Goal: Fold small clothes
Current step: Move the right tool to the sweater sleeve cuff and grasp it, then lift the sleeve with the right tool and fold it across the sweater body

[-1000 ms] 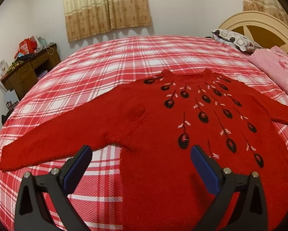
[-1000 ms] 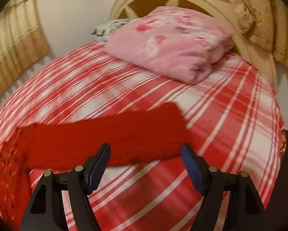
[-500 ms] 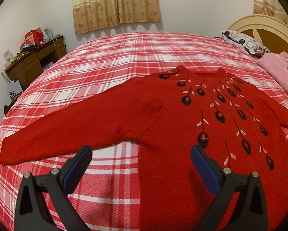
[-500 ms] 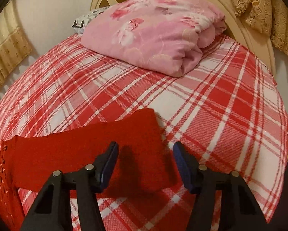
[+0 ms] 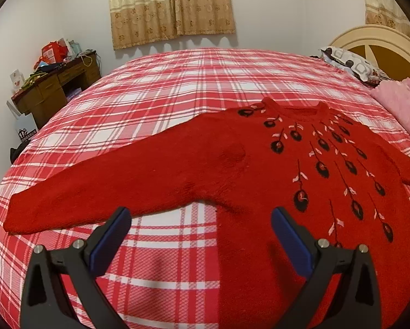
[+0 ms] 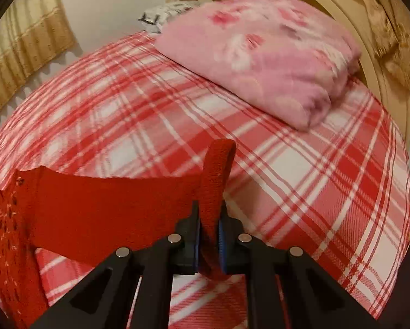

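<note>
Right gripper [image 6: 209, 235] just closed, pinching sweater [image 5: 259, 170] cuff; left gripper [image 5: 200, 235] wide, empty

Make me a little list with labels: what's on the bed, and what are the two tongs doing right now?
garment: red sweater with black flower pattern, spread flat on the plaid bed
right tongs: just closed, shut on the sweater's sleeve cuff, cuff lifted
left tongs: open, above the sweater's side edge, holding nothing
also on bed: folded pink blanket, patterned pillow
</note>
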